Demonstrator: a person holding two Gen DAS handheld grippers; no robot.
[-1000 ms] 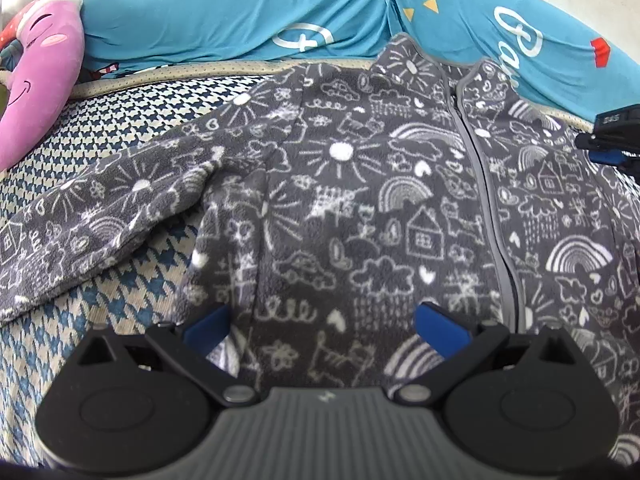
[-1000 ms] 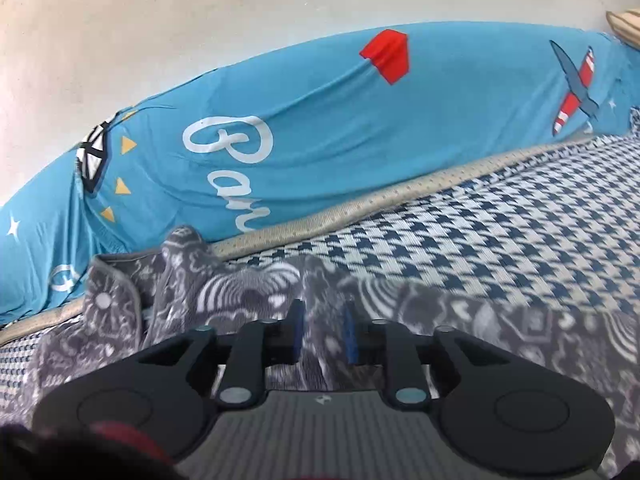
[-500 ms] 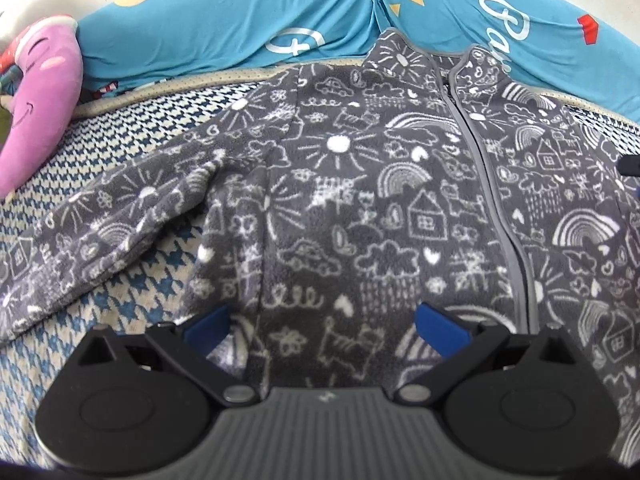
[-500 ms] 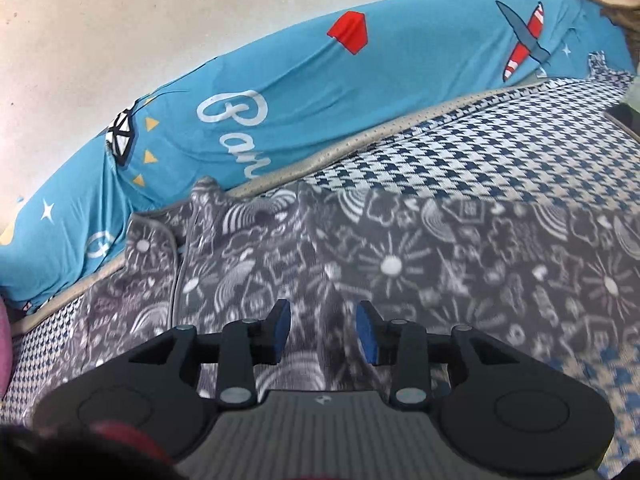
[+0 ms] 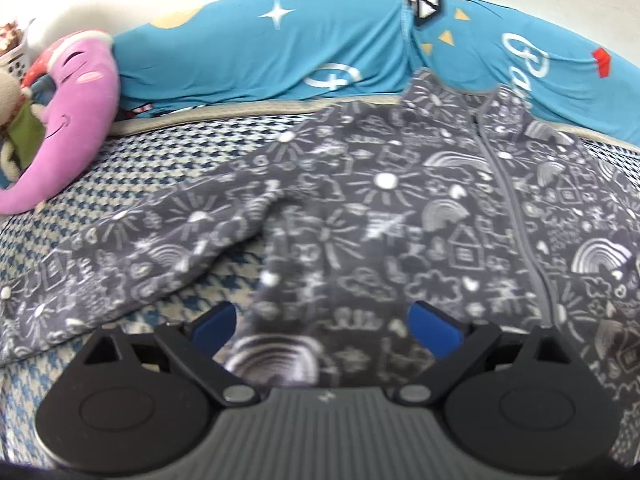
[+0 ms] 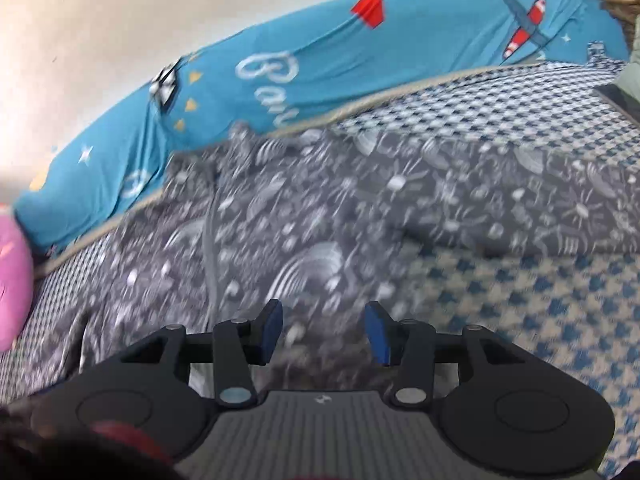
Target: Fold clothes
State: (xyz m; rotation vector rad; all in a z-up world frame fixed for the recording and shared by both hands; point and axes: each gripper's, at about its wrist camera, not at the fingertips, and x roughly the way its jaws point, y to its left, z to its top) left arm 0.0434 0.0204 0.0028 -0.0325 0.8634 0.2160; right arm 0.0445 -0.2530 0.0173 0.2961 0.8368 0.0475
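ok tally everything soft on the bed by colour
grey: 1, jacket
blue: 1, bolster
purple: 1, moon plush
total: 3

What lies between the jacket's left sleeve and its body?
In the left wrist view, a bare wedge of checked cover shows between the sleeve and the jacket body.

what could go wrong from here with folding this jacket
1. The jacket lies with its collar against the blue pillow, so a fold toward it may bunch up.
2. The sleeve is creased near the armpit; folding it as it lies may lock the wrinkle in.
3. The right tool, jaws just opening, nothing between them, hovers over the fleece and could snag it.
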